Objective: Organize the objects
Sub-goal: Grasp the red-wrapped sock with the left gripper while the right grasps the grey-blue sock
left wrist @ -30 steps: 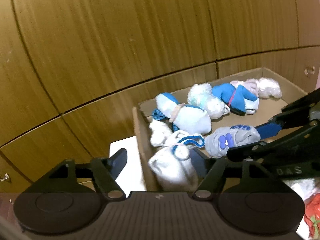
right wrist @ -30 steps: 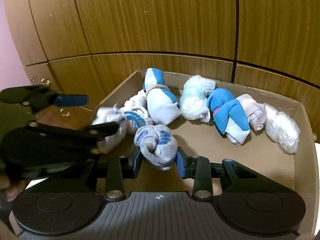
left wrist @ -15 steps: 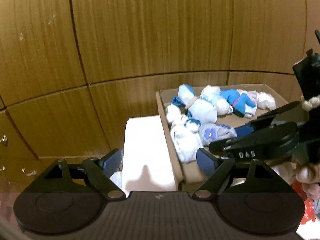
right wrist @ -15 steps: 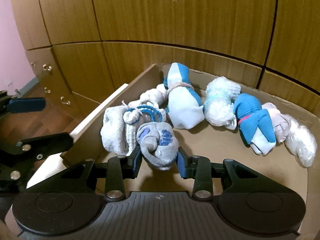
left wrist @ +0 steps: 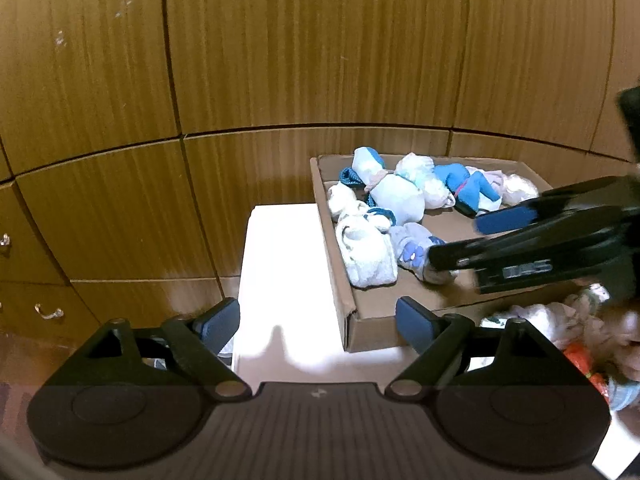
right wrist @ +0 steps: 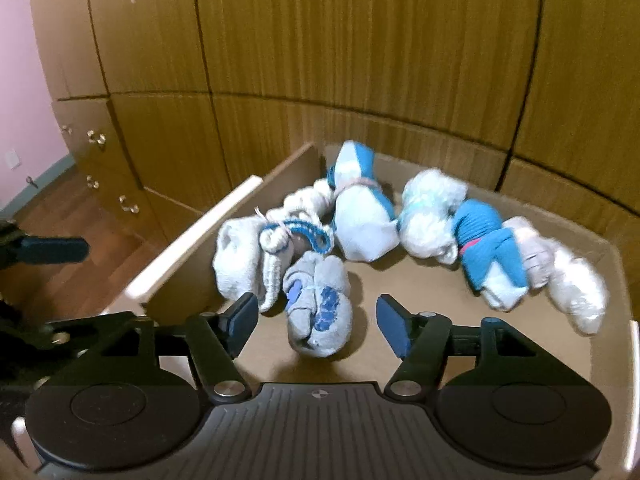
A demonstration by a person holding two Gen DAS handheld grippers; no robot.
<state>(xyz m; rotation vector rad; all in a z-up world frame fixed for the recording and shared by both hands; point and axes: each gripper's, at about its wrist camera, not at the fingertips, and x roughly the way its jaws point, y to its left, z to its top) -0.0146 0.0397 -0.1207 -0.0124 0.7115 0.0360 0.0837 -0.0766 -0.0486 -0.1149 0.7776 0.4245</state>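
Now our right tool (right wrist: pixel 316 322) stands wide, having released the grey sock bundle (right wrist: pixel 320 304) onto the floor of the cardboard box (right wrist: pixel 472 304) beside the others, while our left tool (left wrist: pixel 318 320), also wide and empty, has withdrawn over the tabletop (left wrist: pixel 284 280).
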